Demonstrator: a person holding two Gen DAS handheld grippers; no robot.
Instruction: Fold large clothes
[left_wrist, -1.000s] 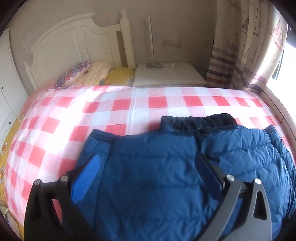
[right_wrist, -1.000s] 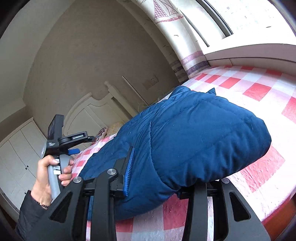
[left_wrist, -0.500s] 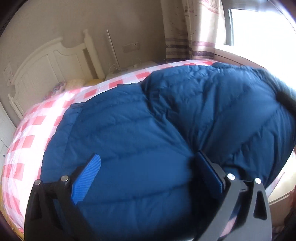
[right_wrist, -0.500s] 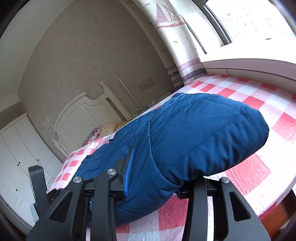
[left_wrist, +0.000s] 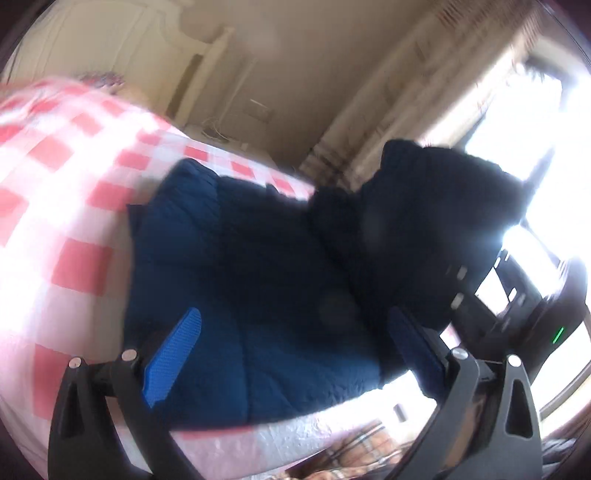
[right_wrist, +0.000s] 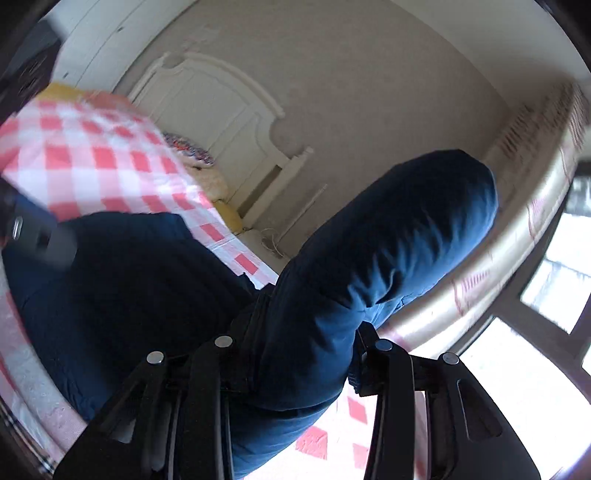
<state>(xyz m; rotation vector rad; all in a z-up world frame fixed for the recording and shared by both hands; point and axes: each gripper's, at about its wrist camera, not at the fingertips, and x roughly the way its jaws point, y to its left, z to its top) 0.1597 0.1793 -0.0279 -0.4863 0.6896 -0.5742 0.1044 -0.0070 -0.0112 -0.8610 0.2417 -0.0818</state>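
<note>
Right gripper (right_wrist: 295, 354) clamped on blue puffer jacket (right_wrist: 369, 258), lifted over checkered bedsheet (right_wrist: 92, 158). Left gripper (left_wrist: 291, 343) straddling jacket, grip unclear through blur.

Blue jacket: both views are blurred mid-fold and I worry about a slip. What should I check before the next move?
1. Right hand-held gripper clamped on the blue jacket: ok, fabric fills the jaws.
2. Left hand-held gripper holding fabric: cannot tell; the jacket lies between wide-set fingers.
3. Gripped part lifted off the checked sheet: ok.
4. Rest of the jacket lying on the sheet: ok.
5. Fold edges lined up: cannot tell, too blurred.
</note>
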